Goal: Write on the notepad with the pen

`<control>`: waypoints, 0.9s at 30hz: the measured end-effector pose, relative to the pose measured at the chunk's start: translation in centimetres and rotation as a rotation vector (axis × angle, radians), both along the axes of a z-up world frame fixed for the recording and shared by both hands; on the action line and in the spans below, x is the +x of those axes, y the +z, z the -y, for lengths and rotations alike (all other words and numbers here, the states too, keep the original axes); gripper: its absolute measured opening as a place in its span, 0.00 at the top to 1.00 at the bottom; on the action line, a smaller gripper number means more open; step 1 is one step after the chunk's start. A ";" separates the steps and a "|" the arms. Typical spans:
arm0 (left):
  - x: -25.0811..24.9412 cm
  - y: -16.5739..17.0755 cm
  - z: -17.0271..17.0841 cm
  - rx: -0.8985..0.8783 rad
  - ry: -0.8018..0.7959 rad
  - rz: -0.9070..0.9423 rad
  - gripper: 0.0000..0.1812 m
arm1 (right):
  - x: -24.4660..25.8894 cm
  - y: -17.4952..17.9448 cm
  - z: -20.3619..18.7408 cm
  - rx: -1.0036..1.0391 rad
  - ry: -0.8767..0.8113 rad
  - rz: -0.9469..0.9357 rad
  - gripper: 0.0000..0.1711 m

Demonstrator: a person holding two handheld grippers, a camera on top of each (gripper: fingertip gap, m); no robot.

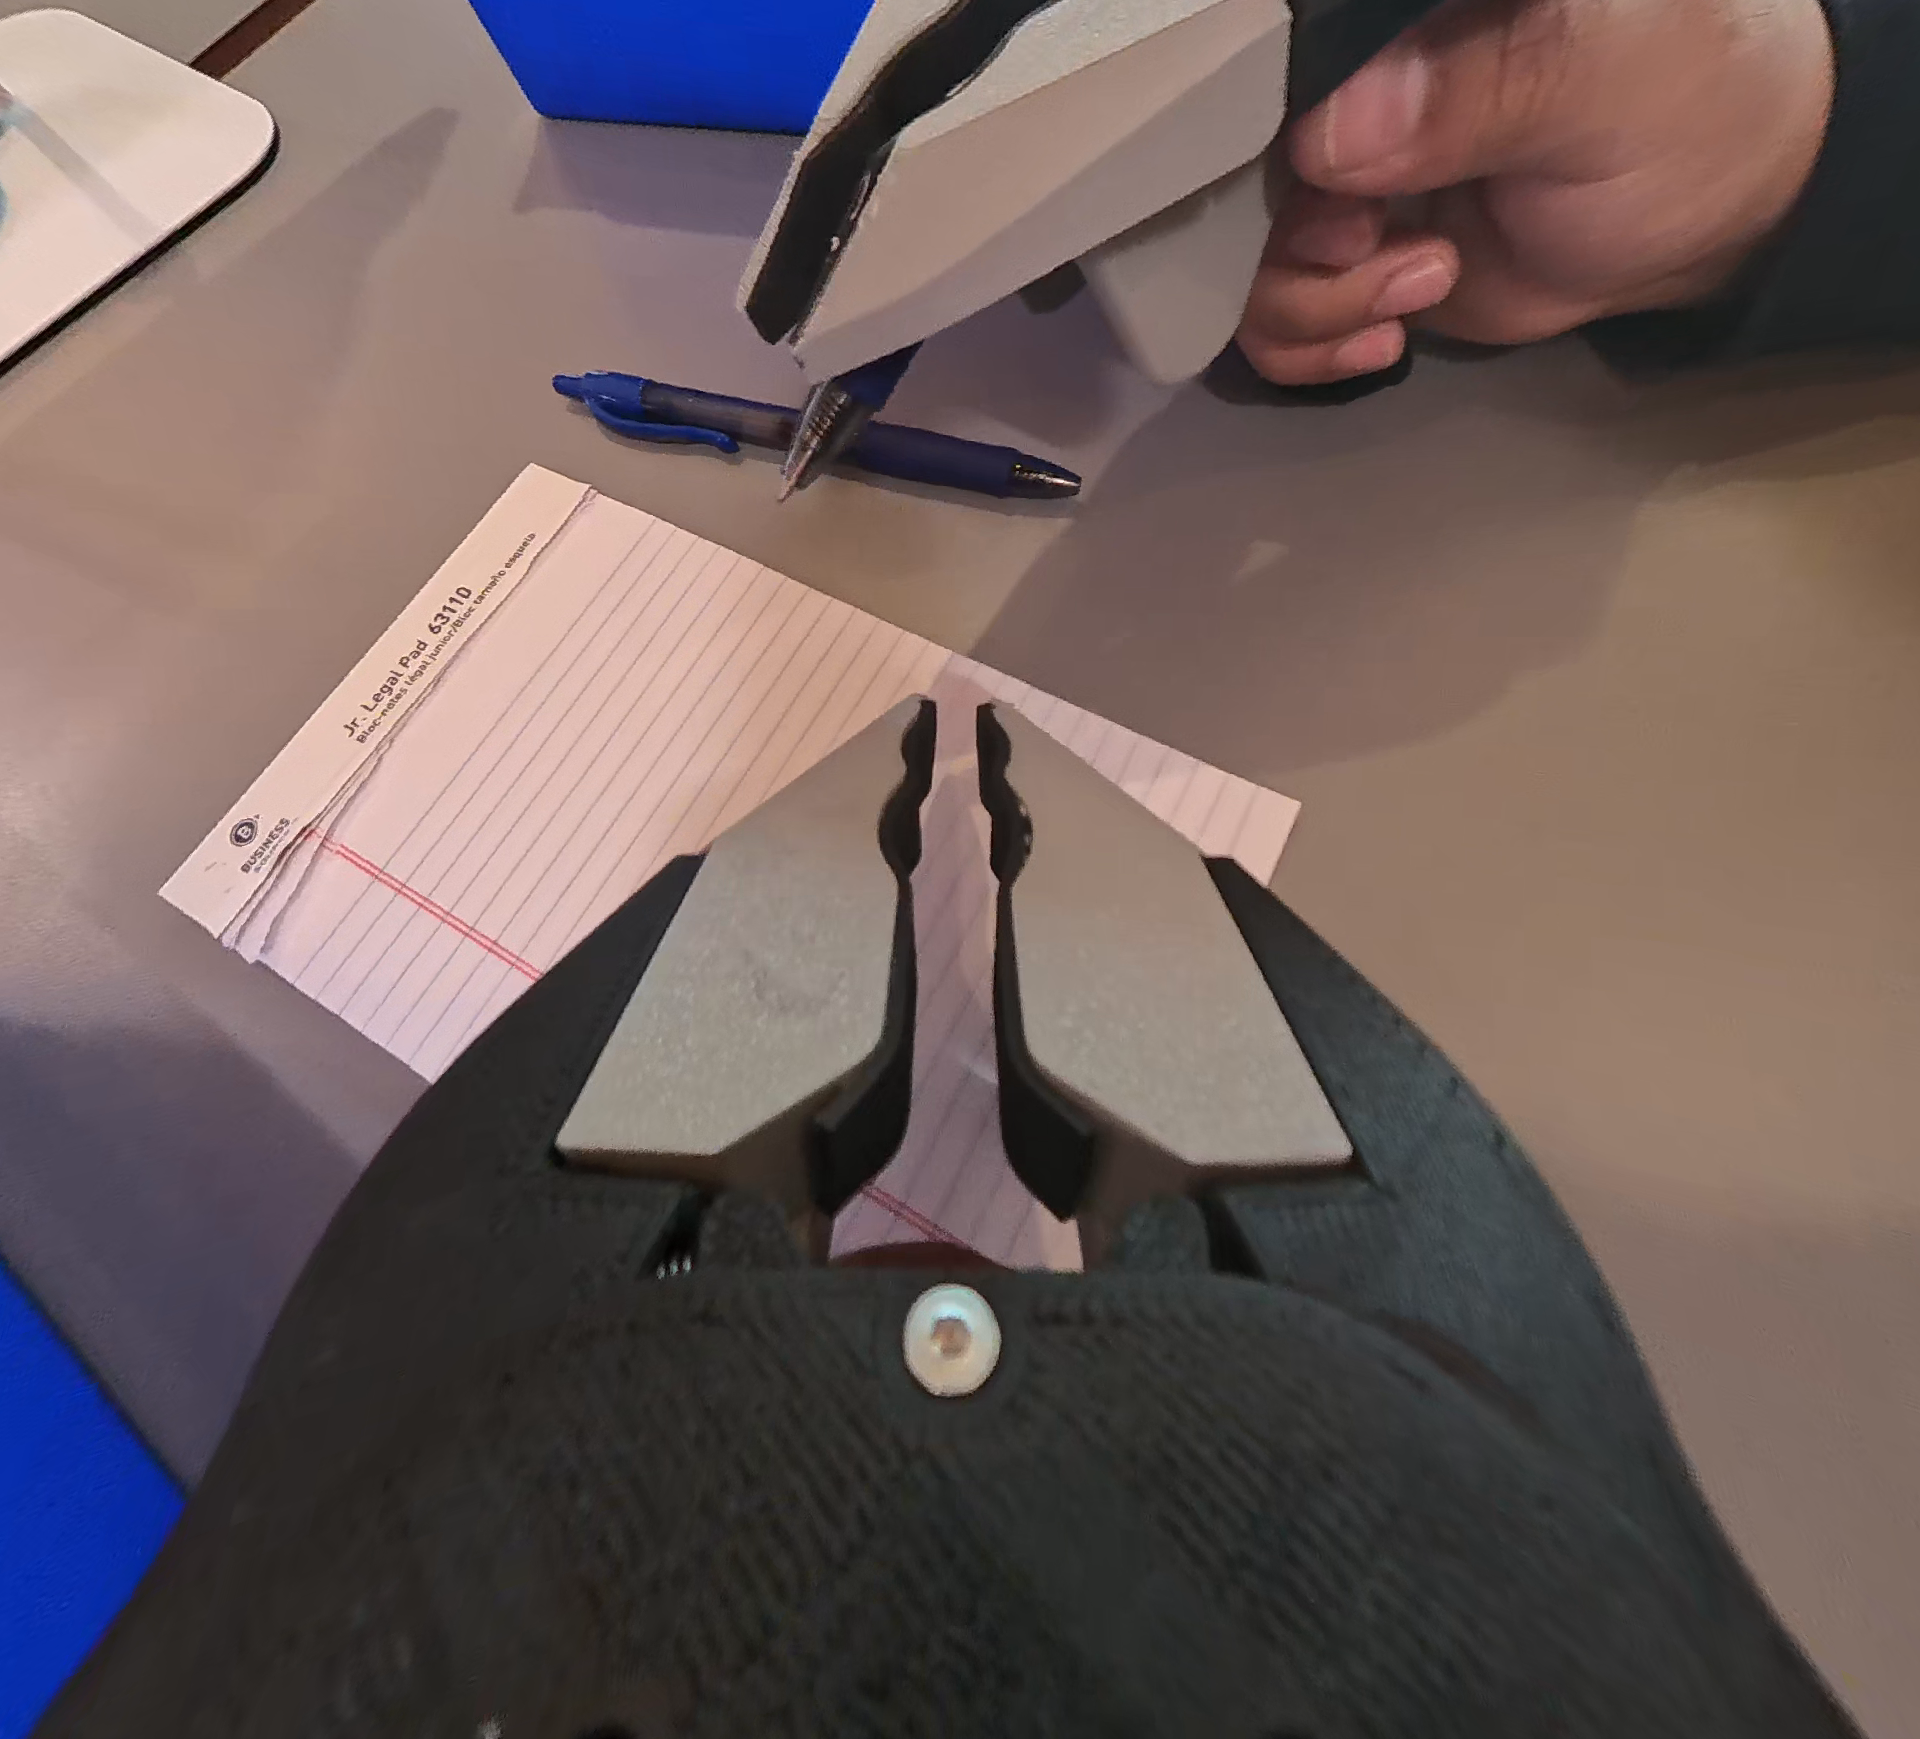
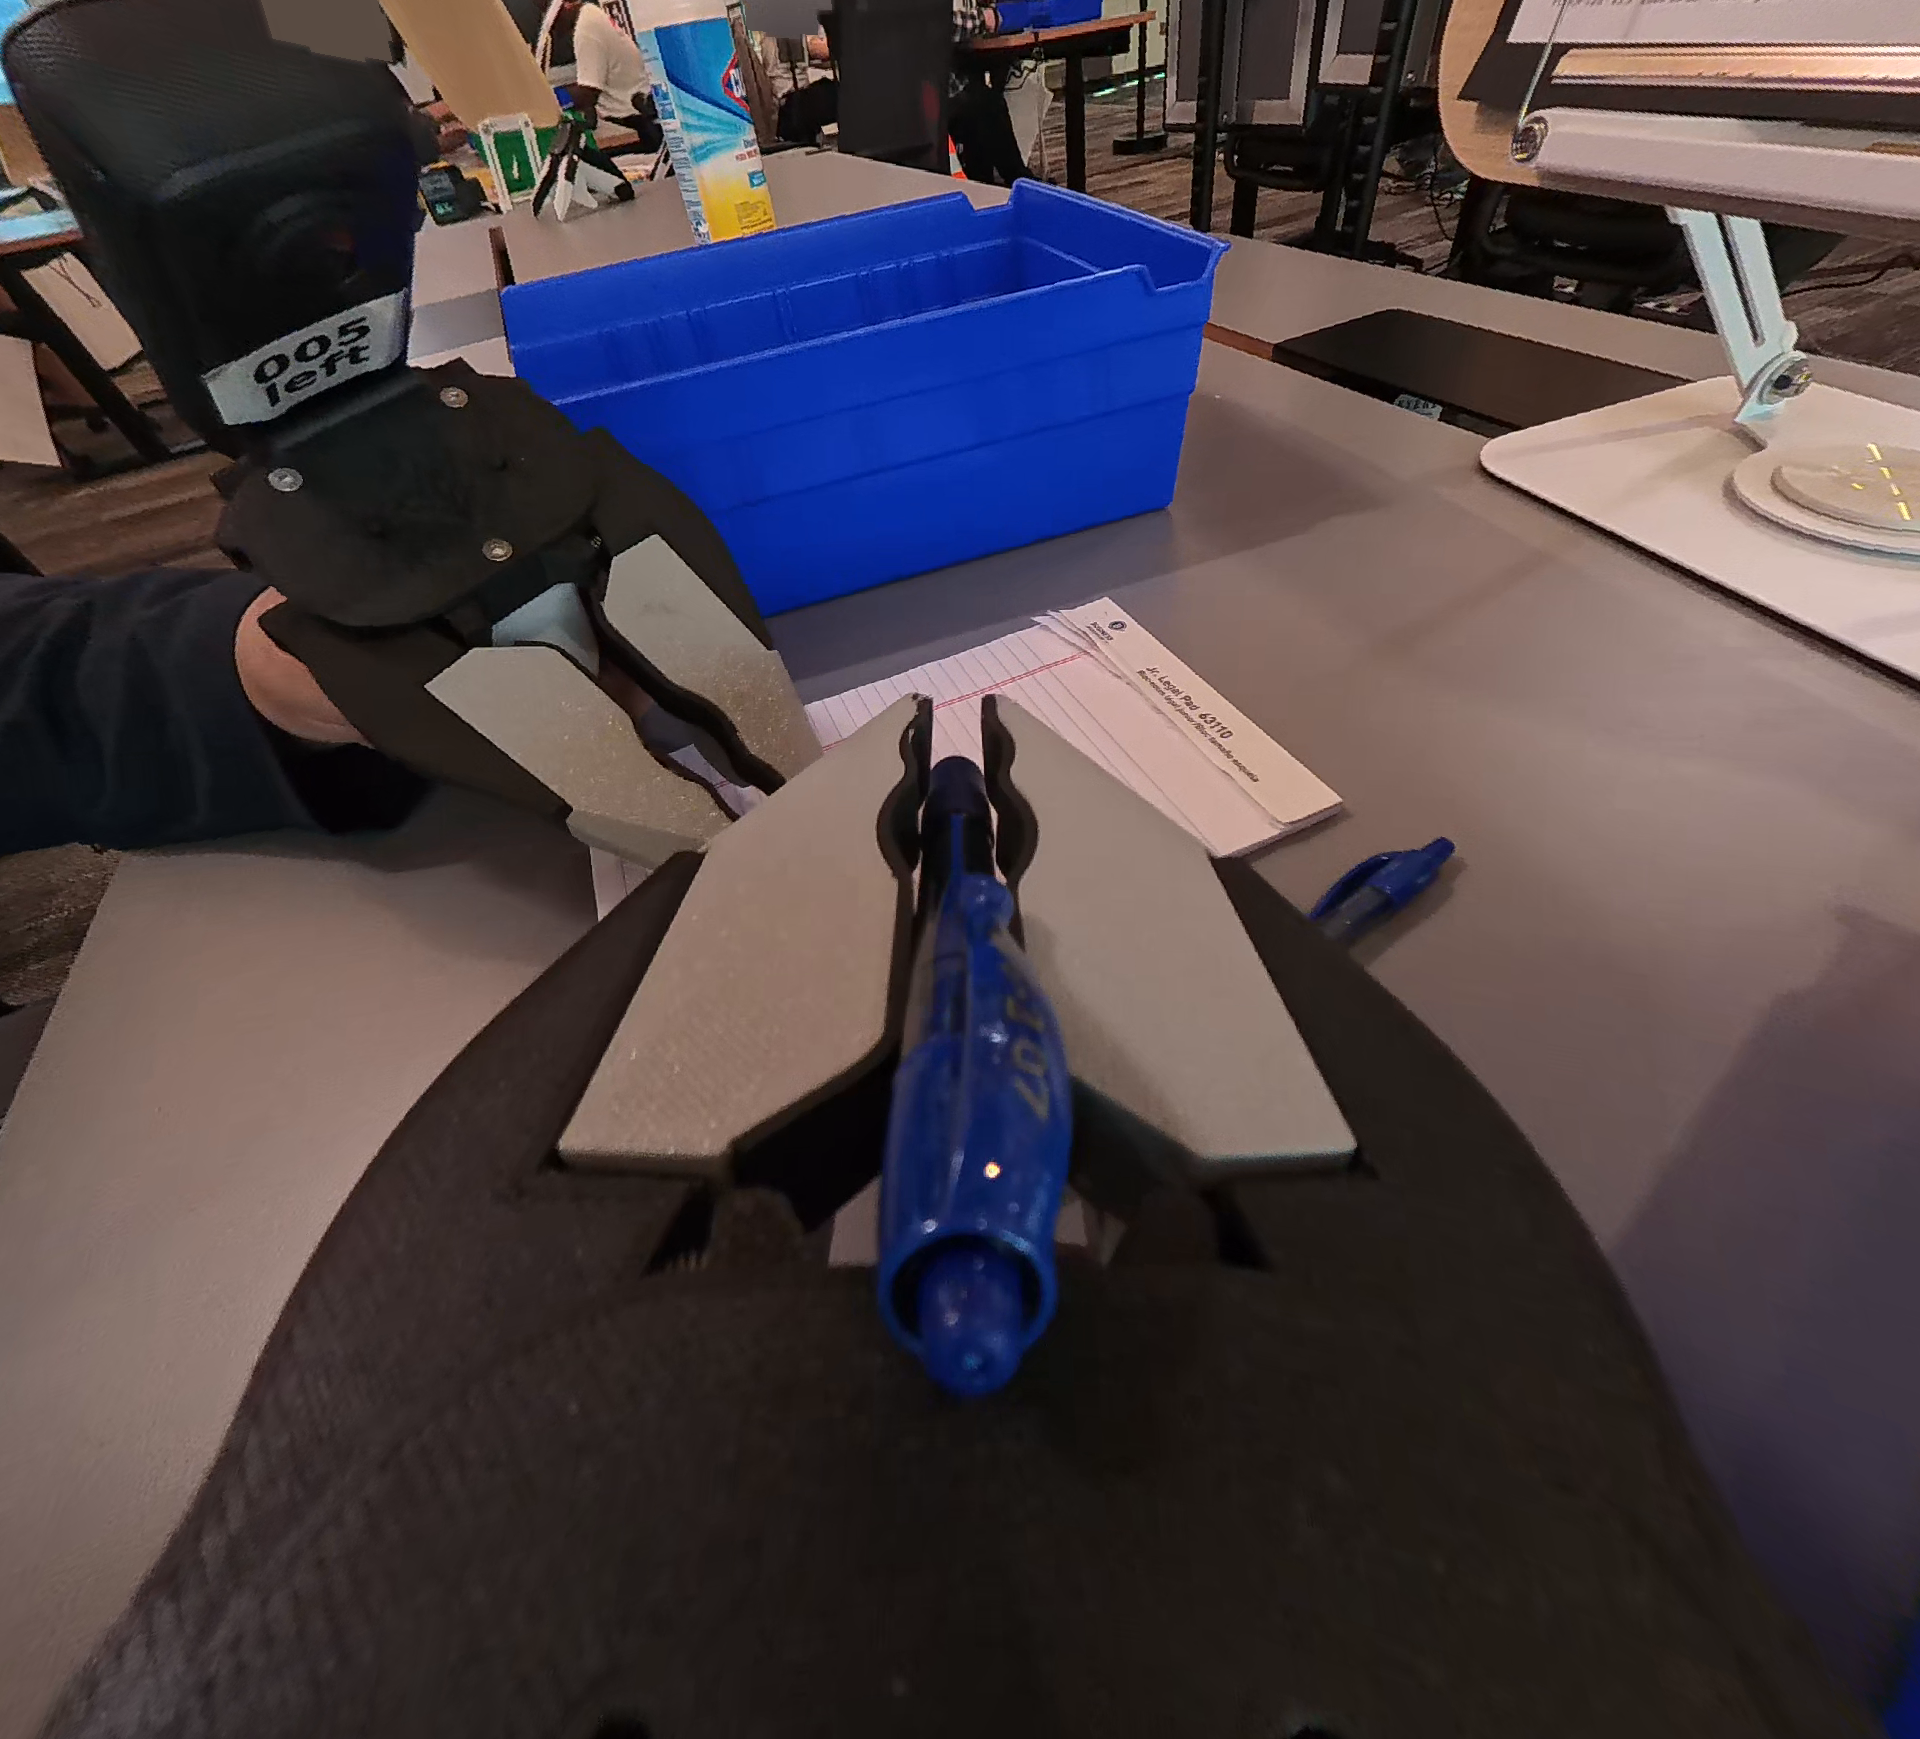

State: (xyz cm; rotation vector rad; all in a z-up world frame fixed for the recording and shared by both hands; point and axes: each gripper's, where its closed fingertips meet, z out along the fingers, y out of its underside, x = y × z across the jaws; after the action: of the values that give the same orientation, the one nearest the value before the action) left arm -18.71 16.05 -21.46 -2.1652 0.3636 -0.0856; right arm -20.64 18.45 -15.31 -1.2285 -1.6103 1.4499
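A white lined notepad [image 1: 582,733] lies on the grey table; its page looks blank. My left gripper [image 1: 953,718] is shut and empty, with its tips over the pad's right corner; it also shows in the right wrist view [image 2: 753,790]. My right gripper [image 2: 954,702] is shut on a blue pen [image 2: 961,1014] that runs along its fingers. In the left wrist view the right gripper [image 1: 795,333] tilts down past the pad's far edge. The held pen's metal tip [image 1: 805,453] points at the table there. The notepad also shows in the right wrist view [image 2: 1143,713].
A second blue pen [image 1: 821,437] lies on the table just beyond the pad, under the held tip, and shows in the right wrist view [image 2: 1382,884]. A blue bin [image 2: 862,401] stands behind. A white stand base [image 2: 1662,494] holding a sheet sits to the right. A wipes canister [image 2: 707,110] stands farther back. Spacing between my two grippers at the tips: around 7 cm.
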 end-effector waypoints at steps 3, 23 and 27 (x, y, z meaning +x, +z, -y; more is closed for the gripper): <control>0.0 -0.1 0.0 -0.003 -0.002 0.000 0.97 | 0.0 -0.1 0.0 0.001 0.001 0.003 0.96; -2.1 -0.8 0.3 -0.056 0.084 -0.088 0.96 | 0.1 -0.2 0.1 0.028 -0.009 0.009 0.97; -4.3 -1.5 0.7 -0.099 0.164 -0.176 0.98 | 0.1 -0.1 -0.4 0.050 -0.039 0.009 0.97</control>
State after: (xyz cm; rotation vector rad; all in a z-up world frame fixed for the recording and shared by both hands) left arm -23.00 15.39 -22.99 -2.2989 0.2844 0.1836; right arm -20.56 18.88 -15.43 -1.2324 -1.6104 1.3736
